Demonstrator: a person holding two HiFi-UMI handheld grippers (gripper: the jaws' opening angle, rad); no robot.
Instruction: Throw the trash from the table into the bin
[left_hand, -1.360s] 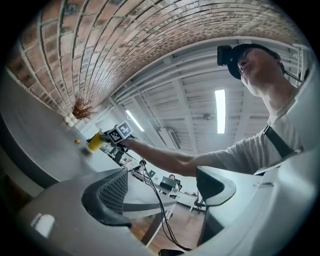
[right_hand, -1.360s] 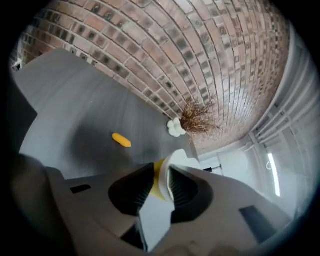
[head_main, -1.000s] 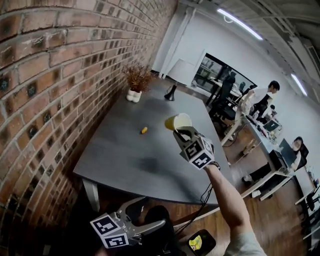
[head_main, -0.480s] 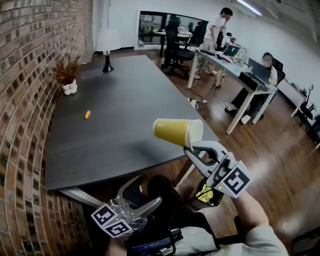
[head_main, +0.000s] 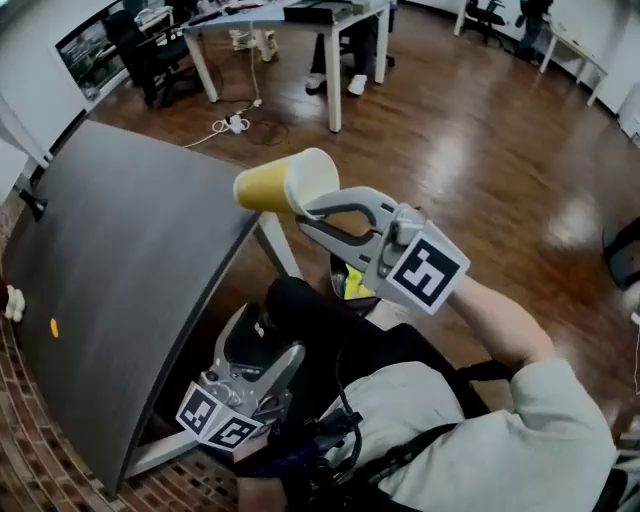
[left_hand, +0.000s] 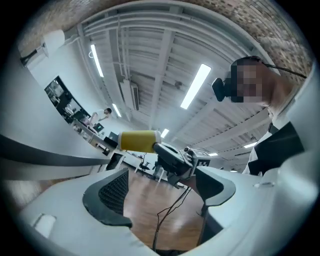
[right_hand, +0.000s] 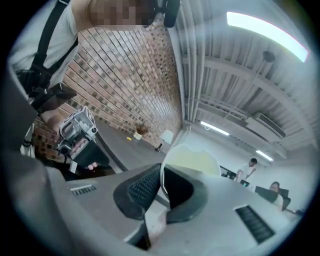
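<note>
Glossy brown wood-plank floor (head_main: 480, 130) fills upper right of head view, w/ bright light reflections. Long dark grey matte tabletop (head_main: 120, 270) runs diag. down left side. Red-brown brick wall (head_main: 40, 485) sits in bottom left corner, right against it. Top centre: white-legged office desk (head_main: 333, 80). Black swivel chairs (head_main: 150, 60) at upper left, white cable (head_main: 235, 125) on floor btwn them. Right gripper view: brick wall at centre-left, small white-shade table lamp (right_hand: 165, 136) near centre. Left gripper view: white ribbed ceiling (left_hand: 150, 60) w/ long strip lights (left_hand: 195, 86) across upper half.

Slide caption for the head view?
Right gripper grips a yellow cup by its rim, off the table; left gripper open, empty.
</note>
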